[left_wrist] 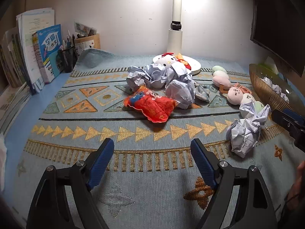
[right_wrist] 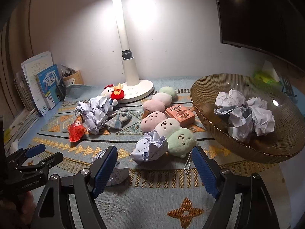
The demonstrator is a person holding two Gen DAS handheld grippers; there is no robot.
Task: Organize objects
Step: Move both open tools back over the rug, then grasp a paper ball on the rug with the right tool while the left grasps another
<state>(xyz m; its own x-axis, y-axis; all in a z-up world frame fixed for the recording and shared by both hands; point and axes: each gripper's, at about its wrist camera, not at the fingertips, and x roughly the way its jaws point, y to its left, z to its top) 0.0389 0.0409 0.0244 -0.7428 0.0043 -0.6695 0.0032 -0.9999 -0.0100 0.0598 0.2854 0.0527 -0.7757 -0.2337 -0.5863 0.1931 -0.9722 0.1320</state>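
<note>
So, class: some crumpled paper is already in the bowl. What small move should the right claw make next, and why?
Probably ease the right claw forward, around the nearest crumpled paper ball. It stands open and empty, the ball lies just ahead against the green plush, and similar paper balls already sit in the amber bowl.

Both grippers are showing the same build. The left gripper (left_wrist: 152, 162) is wearing matte black arms with long slots cut through them, round silver screws (left_wrist: 80, 163) shining at the joints, and blue ribbed pads (left_wrist: 101, 164) lining its fingers. The right gripper (right_wrist: 155, 168) is matching it: black frame, silver screws (right_wrist: 84, 171), blue textured pads (right_wrist: 205, 171). On the left one's black body, white lettering (right_wrist: 30, 185) is reading "GenRobot.AI".
</note>
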